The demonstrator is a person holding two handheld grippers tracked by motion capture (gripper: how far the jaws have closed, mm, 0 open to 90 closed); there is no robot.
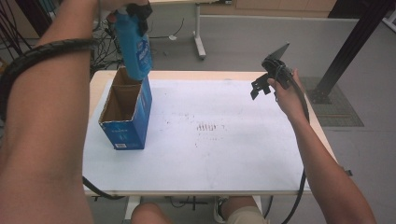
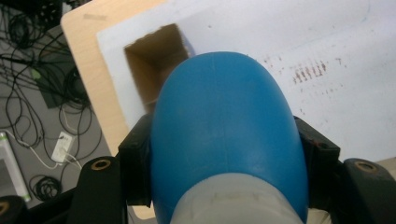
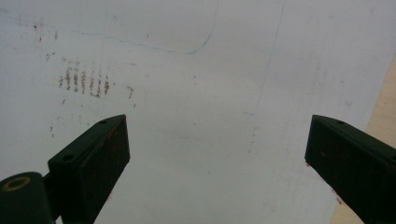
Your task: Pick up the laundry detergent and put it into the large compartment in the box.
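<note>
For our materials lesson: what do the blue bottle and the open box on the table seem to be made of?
Blue bottle: probably plastic, smooth and slightly glossy, with a soft sheen and a faint moulding seam. Open box: cardboard, to judge by its dull brown inside and thin flaps; its outside is printed blue, with a faint sheen.

Jaws spread wide above stained white sheet
</note>
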